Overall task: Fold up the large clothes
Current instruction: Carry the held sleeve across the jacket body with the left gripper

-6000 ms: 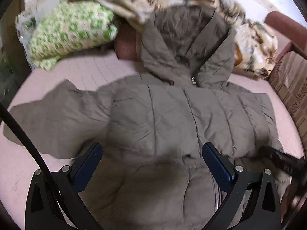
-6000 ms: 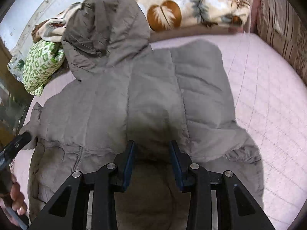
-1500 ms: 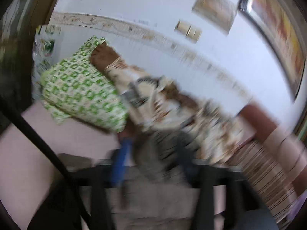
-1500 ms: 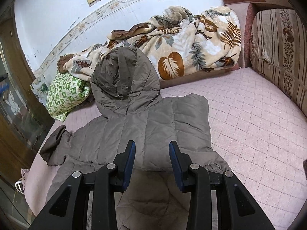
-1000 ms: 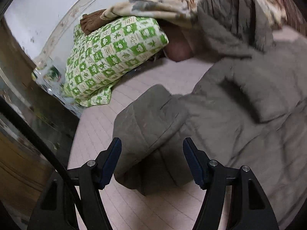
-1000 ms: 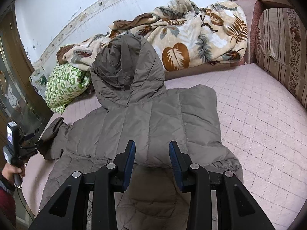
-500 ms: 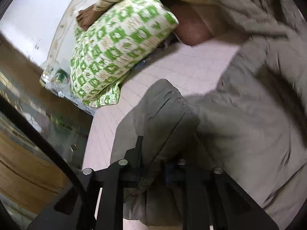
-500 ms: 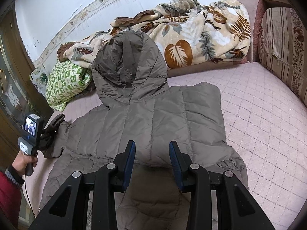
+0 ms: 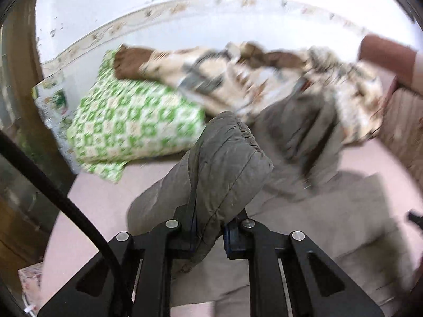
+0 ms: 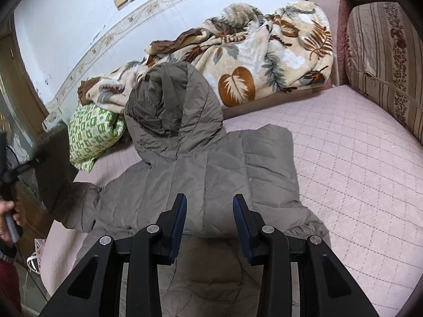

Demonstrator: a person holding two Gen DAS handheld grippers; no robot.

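Grey-brown hooded puffer jacket [image 10: 201, 174] lies spread flat on the pink quilted bed [image 10: 357, 163], hood toward the wall, and everything else is placed off that jacket. Far left of the jacket, the left hand-held gripper [image 9: 208, 227] has its fingers clamped tight on the jacket's sleeve [image 9: 227, 166], padded fabric bunched between them, elastic cuff end sticking up past the tips; sleeve is lifted off the bed. In the right wrist view the person's left hand [image 10: 10, 219] shows at the frame edge left of the jacket, gripping the handle, with the raised sleeve a dark blur beside it. Behind the jacket's left shoulder sits a green-and-white checked pillow [image 10: 92, 129], against the wall side of the bed. The jacket's hood [image 10: 169, 111] rests up on the leaf-print blanket [image 10: 264, 60], which is heaped along the bed behind the jacket and to the right of the pillow. Over the jacket's lower middle the right hand-held gripper [image 10: 210, 211] hovers, fingers partly spread with a clear gap, nothing between them. The jacket's right side is folded in, straight edge down that side. Right of the jacket is bare bed, then a striped brown cushion [image 10: 383, 47] at the far right edge.
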